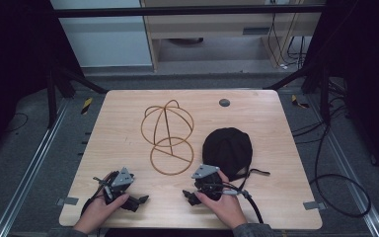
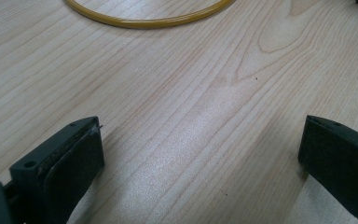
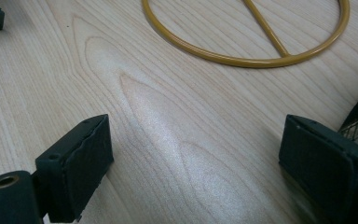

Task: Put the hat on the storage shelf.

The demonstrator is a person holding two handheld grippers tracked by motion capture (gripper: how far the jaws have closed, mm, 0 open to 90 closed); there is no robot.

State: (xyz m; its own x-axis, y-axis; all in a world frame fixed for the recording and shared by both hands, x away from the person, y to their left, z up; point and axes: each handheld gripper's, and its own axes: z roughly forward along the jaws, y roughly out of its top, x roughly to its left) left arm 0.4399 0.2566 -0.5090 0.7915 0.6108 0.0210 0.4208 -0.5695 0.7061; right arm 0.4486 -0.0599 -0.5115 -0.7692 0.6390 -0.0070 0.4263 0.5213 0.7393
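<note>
I'm over a pale wooden table [image 1: 128,148] on a grey floor, dark frames either side. Left gripper [image 1: 139,201] and right gripper [image 1: 189,196] rest jaws wide, empty, just short of the wire frame [image 1: 168,136]; black cap [image 1: 228,150] just right of it.

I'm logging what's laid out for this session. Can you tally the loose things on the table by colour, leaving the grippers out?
Black: 1, the cap
Yellow-brown: 1, the wire cap frame
Grey: 1, the small round disc near the table's far edge
Total: 3
</note>
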